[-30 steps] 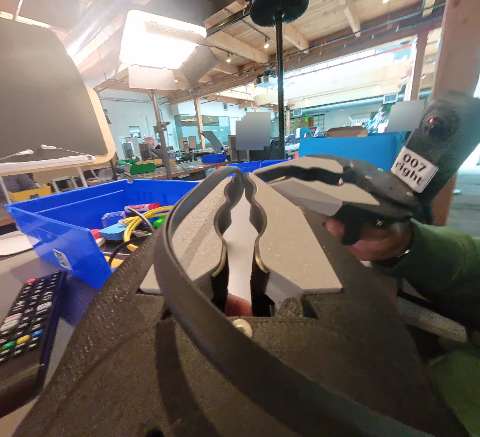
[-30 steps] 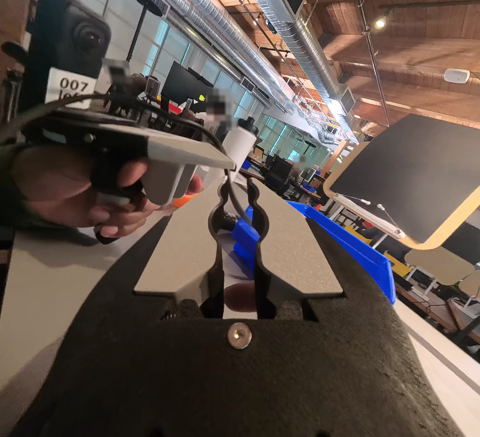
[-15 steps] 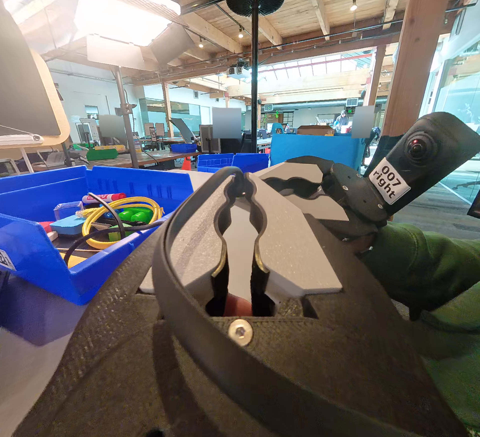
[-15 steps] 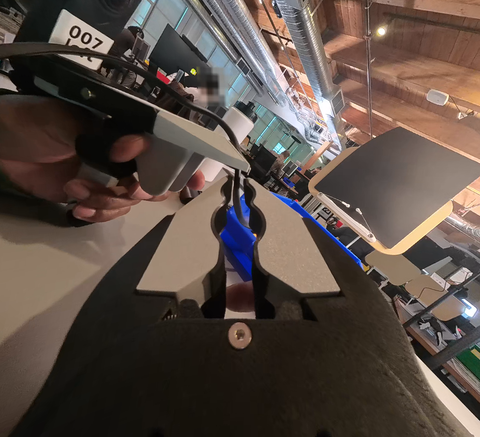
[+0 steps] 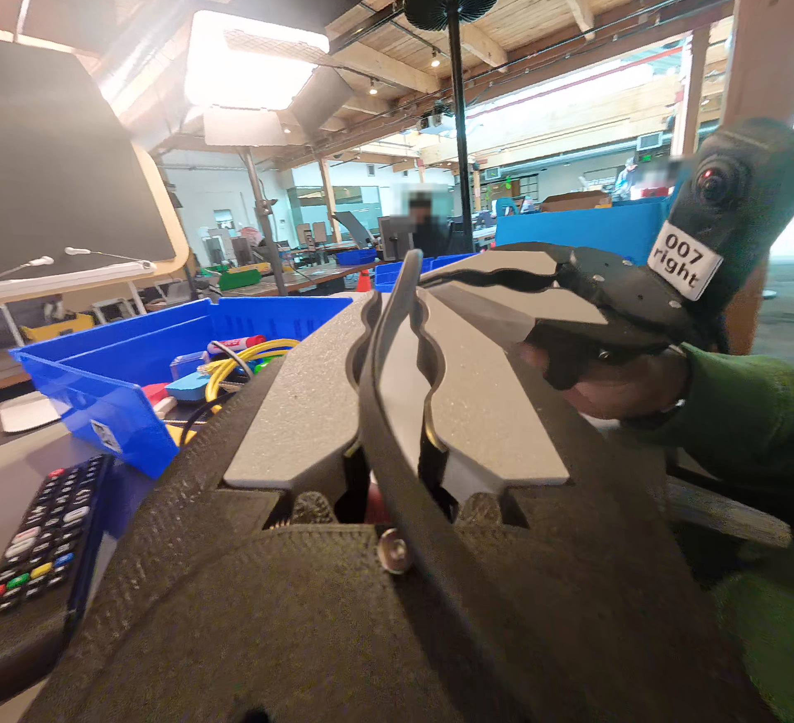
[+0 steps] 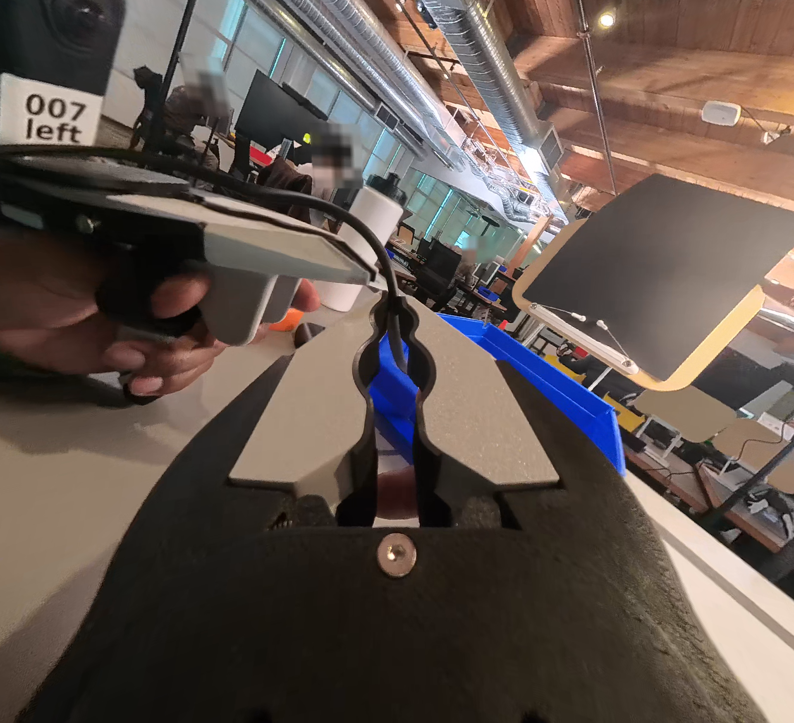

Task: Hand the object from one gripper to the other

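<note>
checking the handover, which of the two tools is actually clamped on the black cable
The right tool: its tips are pinched shut on the black cable. The left tool has its fingers spread apart on either side of it.

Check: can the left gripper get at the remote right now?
Probably not cleanly. The remote lies unobstructed below it, but the black cable threads between the left gripper fingers, and the right gripper pinches it.

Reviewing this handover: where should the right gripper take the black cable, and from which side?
Grip the short free bend of the black cable just past the fingertips of the left gripper, coming head-on from opposite that gripper. There the cable arcs down between the jaws of the right gripper, so they close across its thin width.
</note>
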### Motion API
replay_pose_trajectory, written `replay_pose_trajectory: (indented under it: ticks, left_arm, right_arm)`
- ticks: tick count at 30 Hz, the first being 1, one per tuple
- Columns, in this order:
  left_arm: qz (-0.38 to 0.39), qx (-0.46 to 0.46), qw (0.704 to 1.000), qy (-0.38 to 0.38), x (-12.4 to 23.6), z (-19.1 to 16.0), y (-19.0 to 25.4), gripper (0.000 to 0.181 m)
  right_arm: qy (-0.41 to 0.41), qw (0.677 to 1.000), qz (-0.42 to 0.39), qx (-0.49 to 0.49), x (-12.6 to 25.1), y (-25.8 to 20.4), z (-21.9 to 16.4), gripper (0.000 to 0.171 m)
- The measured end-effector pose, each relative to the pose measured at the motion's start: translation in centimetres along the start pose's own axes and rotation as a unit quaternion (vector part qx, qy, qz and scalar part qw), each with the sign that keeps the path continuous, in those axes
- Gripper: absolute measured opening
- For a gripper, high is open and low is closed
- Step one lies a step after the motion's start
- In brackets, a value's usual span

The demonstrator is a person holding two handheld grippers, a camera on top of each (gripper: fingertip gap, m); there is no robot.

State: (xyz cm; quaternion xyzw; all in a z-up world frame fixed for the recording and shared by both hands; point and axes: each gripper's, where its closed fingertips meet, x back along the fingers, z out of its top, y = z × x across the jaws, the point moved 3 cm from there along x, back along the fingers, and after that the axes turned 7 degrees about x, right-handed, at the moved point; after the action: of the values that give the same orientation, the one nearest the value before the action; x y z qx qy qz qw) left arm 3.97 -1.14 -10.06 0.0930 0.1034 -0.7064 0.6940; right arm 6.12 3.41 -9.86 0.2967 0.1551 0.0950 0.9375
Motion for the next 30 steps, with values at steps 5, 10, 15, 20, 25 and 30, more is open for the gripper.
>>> replay_pose_trajectory:
  ticks: [5,10,15,20,25,30]
  left_arm:
    - [0.036,-0.092,0.995,-0.027,-0.3,-0.8,0.1,0.013]
    - [0.042,-0.171,0.984,-0.039,-0.5,-1.4,0.9,0.012]
    - [0.044,-0.185,0.981,-0.036,-0.5,-1.3,1.1,0.012]
    - [0.041,-0.192,0.98,-0.036,-0.5,-1.3,1.2,0.004]
    - [0.039,-0.175,0.983,-0.04,-0.5,-1.3,1.1,0.006]
    - [0.033,-0.141,0.989,-0.038,-0.4,-1.1,0.8,0.004]
  right_arm:
    - [0.009,0.999,0.006,-0.041,0.1,0.4,0.1,0.004]
    - [0.025,0.998,0.027,-0.048,0.2,-0.2,0.6,0.004]
    - [0.035,0.997,0.046,-0.052,0.3,-0.8,0.9,0.004]
    - [0.038,0.997,0.048,-0.054,0.3,-0.8,0.9,0.004]
    - [0.035,0.997,0.042,-0.047,0.2,-0.8,0.8,0.005]
    - [0.038,0.998,0.034,-0.043,0.3,-0.6,0.9,0.013]
